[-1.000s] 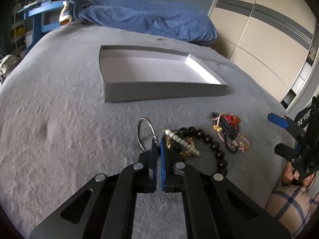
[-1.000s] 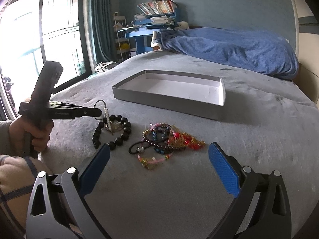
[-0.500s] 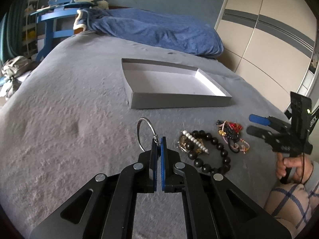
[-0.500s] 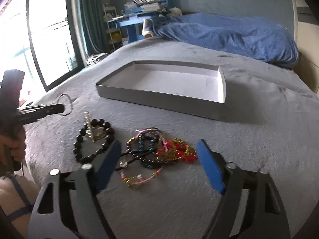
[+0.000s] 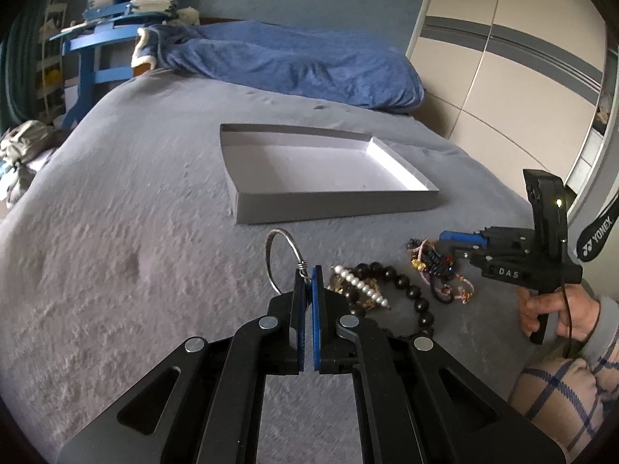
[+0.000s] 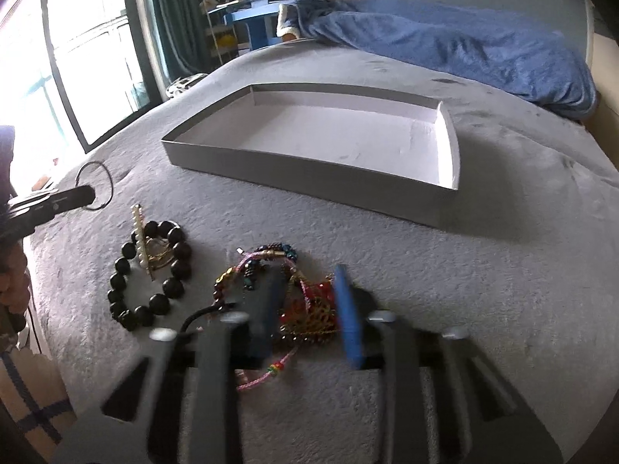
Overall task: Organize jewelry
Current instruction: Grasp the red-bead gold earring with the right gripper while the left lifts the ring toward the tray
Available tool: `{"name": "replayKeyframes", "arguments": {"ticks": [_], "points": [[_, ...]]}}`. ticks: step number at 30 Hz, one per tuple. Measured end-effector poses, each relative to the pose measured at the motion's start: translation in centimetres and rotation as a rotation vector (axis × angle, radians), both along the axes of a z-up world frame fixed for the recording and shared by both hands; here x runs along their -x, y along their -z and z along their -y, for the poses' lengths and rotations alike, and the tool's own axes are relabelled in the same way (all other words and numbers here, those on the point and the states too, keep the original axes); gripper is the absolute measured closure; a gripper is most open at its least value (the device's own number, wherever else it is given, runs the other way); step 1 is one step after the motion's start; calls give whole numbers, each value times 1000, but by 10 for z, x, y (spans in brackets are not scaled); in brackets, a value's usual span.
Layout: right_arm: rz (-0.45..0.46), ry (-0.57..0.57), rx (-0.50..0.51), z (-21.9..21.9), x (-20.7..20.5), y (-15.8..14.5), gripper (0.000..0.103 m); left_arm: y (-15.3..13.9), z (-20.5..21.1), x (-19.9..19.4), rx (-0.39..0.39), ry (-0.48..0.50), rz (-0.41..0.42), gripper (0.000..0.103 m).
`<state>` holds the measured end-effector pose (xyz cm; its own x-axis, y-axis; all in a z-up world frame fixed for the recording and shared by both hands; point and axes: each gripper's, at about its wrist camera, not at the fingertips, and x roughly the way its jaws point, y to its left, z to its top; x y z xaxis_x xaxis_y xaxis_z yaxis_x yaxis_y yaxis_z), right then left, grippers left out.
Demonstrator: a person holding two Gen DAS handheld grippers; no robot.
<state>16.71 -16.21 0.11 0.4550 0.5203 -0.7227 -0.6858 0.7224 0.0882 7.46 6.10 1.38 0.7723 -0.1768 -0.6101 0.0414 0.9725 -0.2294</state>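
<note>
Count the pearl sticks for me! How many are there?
1. The pearl stick lies across the black bead bracelet on the bed, left of the colourful pile. That tangle could hide another.

A silver bangle [image 5: 281, 261] is held upright, clear of the bedcover. A black bead bracelet [image 6: 149, 274], crossed by a pearl strand [image 6: 140, 239], and tangled coloured bracelets [image 6: 288, 290] are spread before an open grey box [image 6: 329, 178].

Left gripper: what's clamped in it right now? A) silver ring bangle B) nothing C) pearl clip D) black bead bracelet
A: the left gripper is shut on the silver ring bangle, pinching it at its wire-wrapped join, while the black bead bracelet and the pearl clip lie on the bed beside it.
</note>
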Motion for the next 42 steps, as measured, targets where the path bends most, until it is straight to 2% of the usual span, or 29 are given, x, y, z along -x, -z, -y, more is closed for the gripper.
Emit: {"name": "replayKeyframes", "arguments": {"ticks": [4, 10, 14, 24, 32, 33, 34, 42], "points": [[5, 5, -71, 10, 4, -13, 83, -7, 4, -3, -8, 10, 13, 100], [-29, 39, -271, 38, -2, -48, 83, -22, 10, -6, -16, 25, 40, 99], [-34, 57, -353, 51, -6, -68, 83, -34, 15, -11, -22, 39, 58, 99], [19, 71, -333, 54, -21, -103, 84, -58, 30, -32, -56, 77, 82, 99], [49, 70, -297, 36, -52, -123, 89, -61, 32, -74, -66, 61, 69, 99], [50, 69, -294, 34, -55, -124, 90, -60, 30, -81, -62, 47, 65, 99], [53, 68, -288, 31, -57, -122, 96, -59, 28, -88, -60, 33, 60, 99], [27, 102, -248, 12, -97, -108, 101, -43, 24, -137, -96, -5, -1, 99]]}}
